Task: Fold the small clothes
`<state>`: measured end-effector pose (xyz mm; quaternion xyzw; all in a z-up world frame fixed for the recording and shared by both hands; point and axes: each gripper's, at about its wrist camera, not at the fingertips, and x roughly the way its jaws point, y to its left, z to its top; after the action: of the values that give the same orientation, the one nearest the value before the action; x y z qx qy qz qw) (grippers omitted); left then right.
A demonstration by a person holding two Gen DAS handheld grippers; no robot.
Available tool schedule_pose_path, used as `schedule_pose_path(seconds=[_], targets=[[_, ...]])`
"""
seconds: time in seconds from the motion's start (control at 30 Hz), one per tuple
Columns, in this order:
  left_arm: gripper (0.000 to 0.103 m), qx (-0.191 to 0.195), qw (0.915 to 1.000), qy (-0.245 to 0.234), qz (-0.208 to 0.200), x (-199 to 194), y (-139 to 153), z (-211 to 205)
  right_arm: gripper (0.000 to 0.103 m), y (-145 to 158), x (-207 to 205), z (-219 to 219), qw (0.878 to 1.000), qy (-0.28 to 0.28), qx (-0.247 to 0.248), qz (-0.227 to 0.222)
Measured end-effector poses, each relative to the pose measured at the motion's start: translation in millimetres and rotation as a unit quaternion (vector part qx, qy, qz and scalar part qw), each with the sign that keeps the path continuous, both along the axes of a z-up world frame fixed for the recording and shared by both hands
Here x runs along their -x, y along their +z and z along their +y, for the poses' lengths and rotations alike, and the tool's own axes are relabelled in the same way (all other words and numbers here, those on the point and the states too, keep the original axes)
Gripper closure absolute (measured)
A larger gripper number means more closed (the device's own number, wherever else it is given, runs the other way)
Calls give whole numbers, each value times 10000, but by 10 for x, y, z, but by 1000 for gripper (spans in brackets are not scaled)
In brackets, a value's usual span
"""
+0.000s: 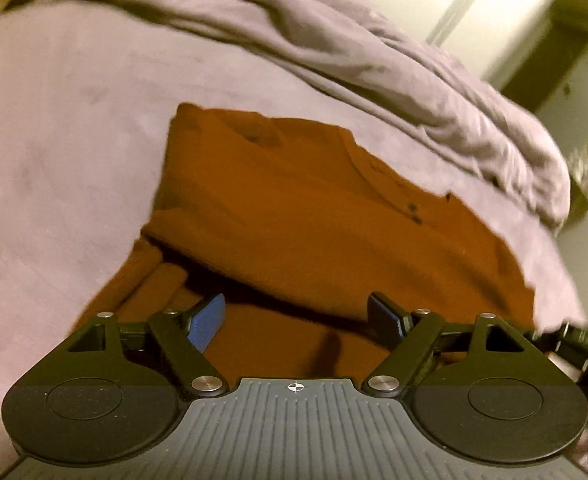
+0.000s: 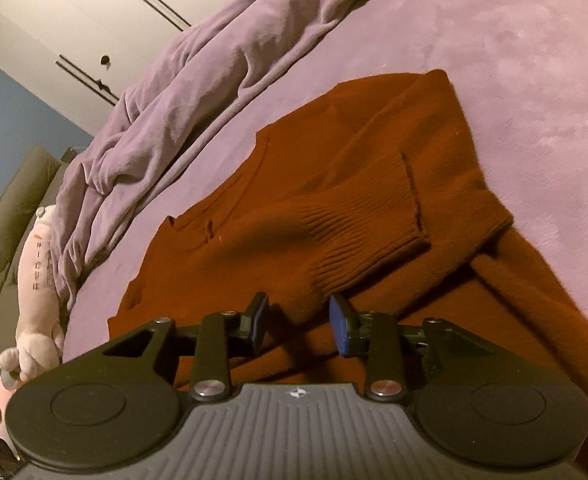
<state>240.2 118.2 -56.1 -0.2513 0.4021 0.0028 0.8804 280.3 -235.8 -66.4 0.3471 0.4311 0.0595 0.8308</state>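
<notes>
A rust-orange knitted sweater [image 1: 294, 216] lies on the purple bed, partly folded, with its sleeves laid over the body. My left gripper [image 1: 298, 320] is open and empty, low over the sweater's near edge, jaws wide apart. In the right wrist view the sweater [image 2: 334, 168] shows a ribbed sleeve cuff [image 2: 374, 232] folded across it. My right gripper [image 2: 300, 320] is open and empty, just in front of that cuff, over the sweater's lower part.
The sweater lies on a purple bedsheet [image 1: 53, 160]. A rumpled purple blanket [image 1: 334, 40] is bunched along the far side [image 2: 173, 80]. A pink plush toy [image 2: 37, 280] lies at the bed's left edge. White wardrobe doors [image 2: 73, 8] stand beyond.
</notes>
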Motion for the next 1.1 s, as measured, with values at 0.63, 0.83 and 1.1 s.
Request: schedule_pose_path(seconds=[0.63,0.83,1.1], targets=[[70,119,9990,405,125,-201,-68,307,96,-106,-103,-219,9981,-328,-471,223],[83,-259,9995,120,157,-116,-25,330,98,-27,20,-150,9988,-6,485,-90],[82,-1221,9921,-269,116,140,319,243,90,392,152,-187,9838,-24,1673,-643]])
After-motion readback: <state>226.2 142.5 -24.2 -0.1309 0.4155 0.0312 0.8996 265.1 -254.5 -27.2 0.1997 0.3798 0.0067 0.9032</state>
